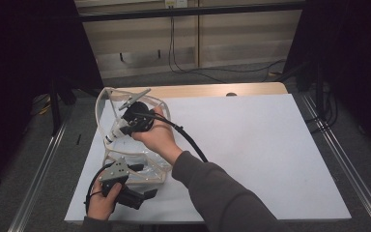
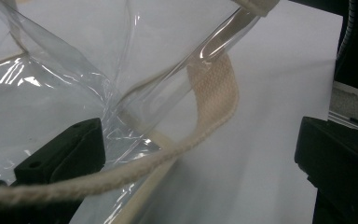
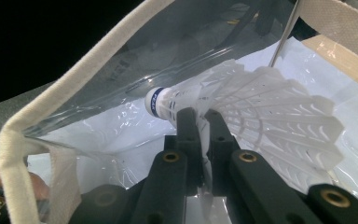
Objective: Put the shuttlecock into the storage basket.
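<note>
At the near edge of the white table top, the left gripper lies low beside the near side of a clear plastic bag; in the left gripper view its jaws stand apart, with the bag's woven cream handle and creased film crossing beside one jaw, and whether that jaw touches the film cannot be told. In my judgement this hand is placed to steady the bag and keep its mouth open. Farther off, the right gripper is held above the bag's opening, between its cream-trimmed rims. Its jaws are clamped together on a white shuttlecock, gripping the skirt just behind the cork. The shuttlecock sits at the bag's mouth, inside the rim line. Its long axis runs crosswise to the jaws, cork end pointing toward the bag wall, the skirt flaring the opposite way. The hold suggests lowering it into the bag.
</note>
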Demonstrator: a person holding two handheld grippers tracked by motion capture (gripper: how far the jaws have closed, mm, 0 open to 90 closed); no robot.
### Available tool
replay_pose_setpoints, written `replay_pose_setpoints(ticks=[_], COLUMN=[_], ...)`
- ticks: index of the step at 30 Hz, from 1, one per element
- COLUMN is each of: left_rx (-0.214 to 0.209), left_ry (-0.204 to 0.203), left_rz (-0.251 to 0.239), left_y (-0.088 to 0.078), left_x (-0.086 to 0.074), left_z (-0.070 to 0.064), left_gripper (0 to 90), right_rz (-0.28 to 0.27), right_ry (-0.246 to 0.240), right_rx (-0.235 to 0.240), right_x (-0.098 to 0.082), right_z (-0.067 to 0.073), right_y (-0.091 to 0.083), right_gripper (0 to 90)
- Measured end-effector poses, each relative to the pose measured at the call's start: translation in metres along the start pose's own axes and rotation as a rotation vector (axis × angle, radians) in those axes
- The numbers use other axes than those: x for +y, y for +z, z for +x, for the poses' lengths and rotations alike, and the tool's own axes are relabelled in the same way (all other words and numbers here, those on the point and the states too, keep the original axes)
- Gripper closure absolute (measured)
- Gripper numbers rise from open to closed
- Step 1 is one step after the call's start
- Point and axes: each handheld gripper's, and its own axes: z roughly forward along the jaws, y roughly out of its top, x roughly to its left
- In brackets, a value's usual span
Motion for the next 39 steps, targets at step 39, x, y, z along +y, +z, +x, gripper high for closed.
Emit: replay_pose_setpoints(ticks=[39], left_rx=[0.003], left_ry=[0.004], left_rz=[-0.003], left_y=[0.000], left_x=[0.000], left_z=[0.000], left_gripper=[1.7], right_rz=[-0.014], right_ry=[0.037], right_rx=[-0.011], right_x=[-0.004], right_z=[0.004], right_y=[0.002], right_gripper=[88.1])
